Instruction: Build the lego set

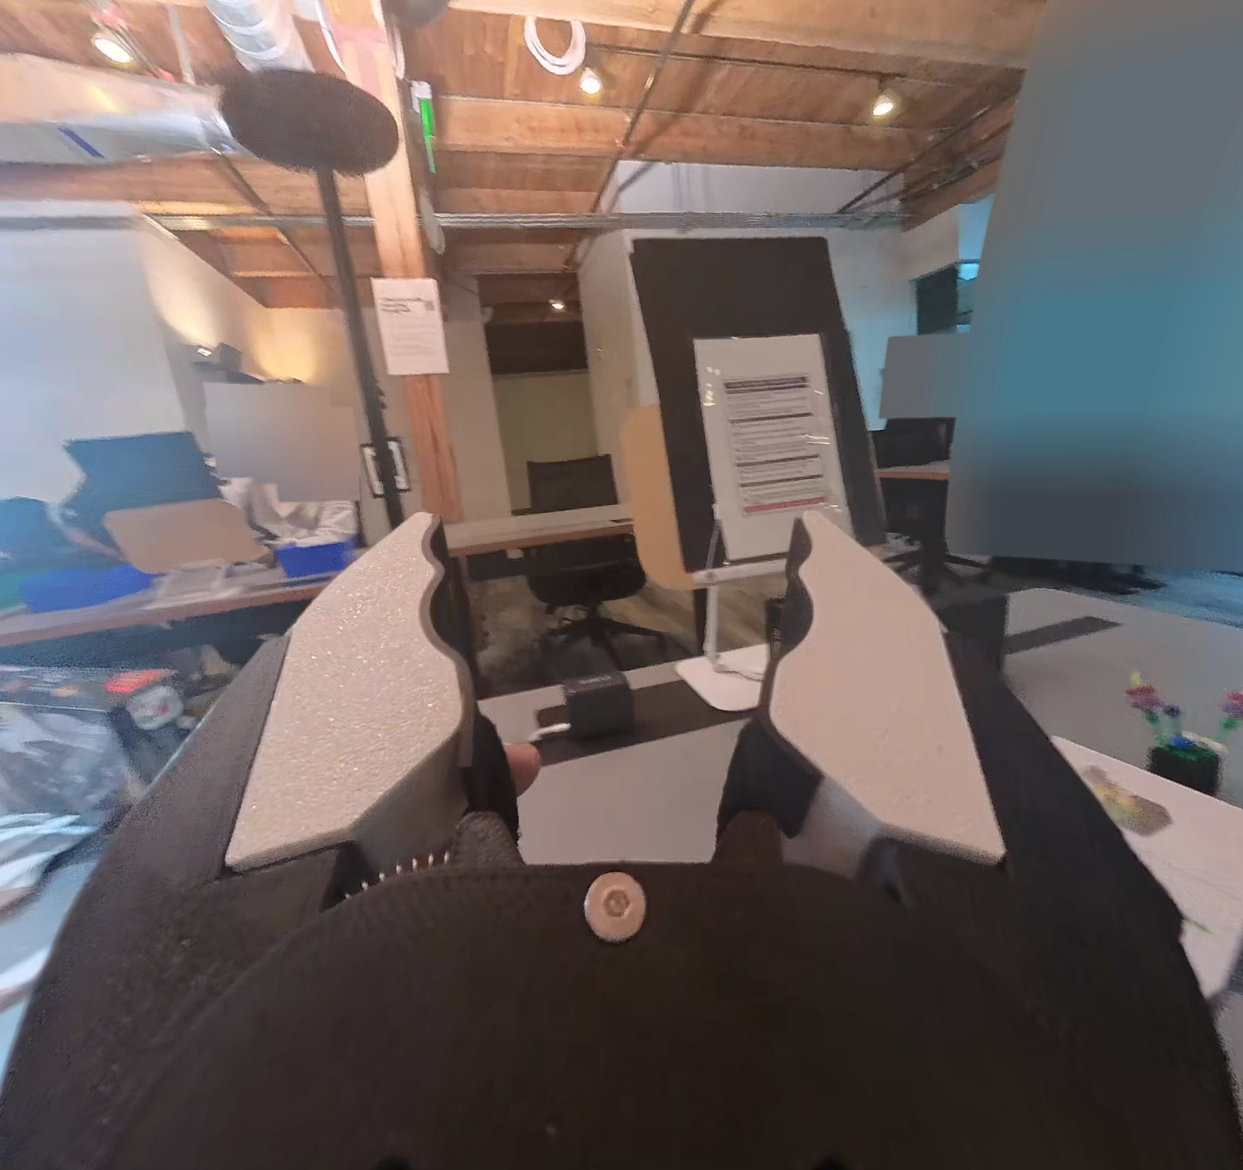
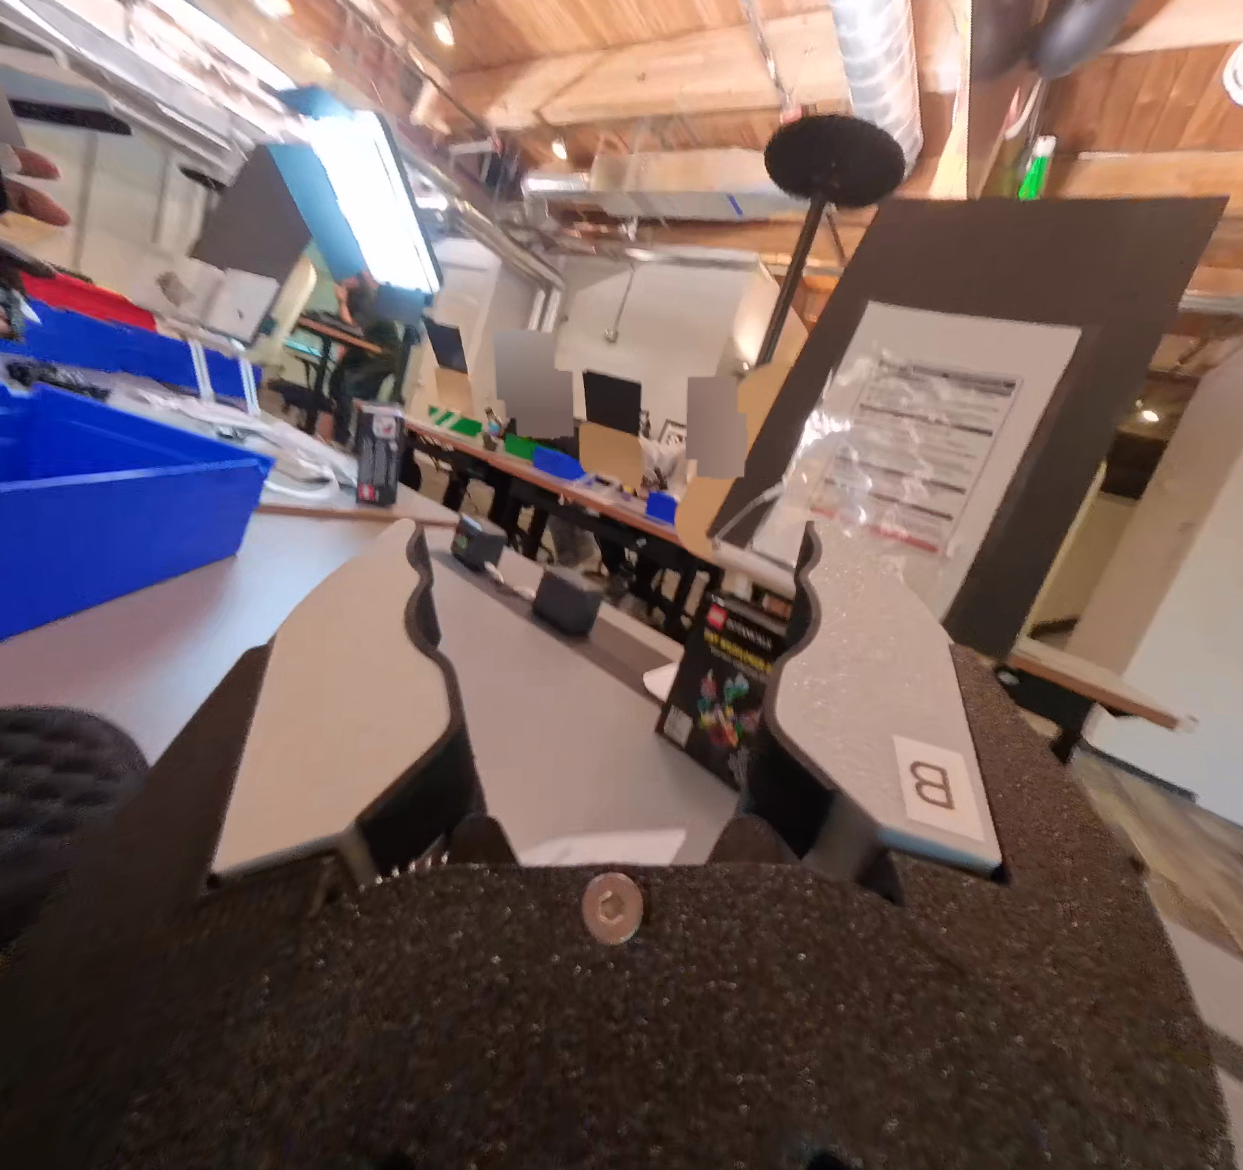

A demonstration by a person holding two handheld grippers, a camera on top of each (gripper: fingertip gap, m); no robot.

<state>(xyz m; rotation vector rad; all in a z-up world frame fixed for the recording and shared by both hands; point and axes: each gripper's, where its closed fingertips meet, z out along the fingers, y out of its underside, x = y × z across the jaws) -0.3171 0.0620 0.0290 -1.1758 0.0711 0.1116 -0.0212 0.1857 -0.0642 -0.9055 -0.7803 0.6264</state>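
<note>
My left gripper [image 1: 615, 535] is open and empty, raised above the grey table [image 1: 605, 808] and pointing across the room. A small built lego flower model in a black pot [image 1: 1187, 744] stands on the table at the far right of the left wrist view. My right gripper [image 2: 609, 542] is open and empty, also held above the table [image 2: 572, 720]. A black lego box [image 2: 730, 687] with coloured flowers on its front stands upright on the table, partly behind the right finger [image 2: 868, 687]. No loose bricks show between either pair of fingers.
Two small black cubes [image 2: 565, 603] sit on a dark strip of the table; one shows in the left wrist view [image 1: 598, 704]. Blue bins [image 2: 121, 498] stand at the left. A dark board with a white sheet [image 2: 942, 424] and a white lamp base [image 1: 716, 680] stand behind.
</note>
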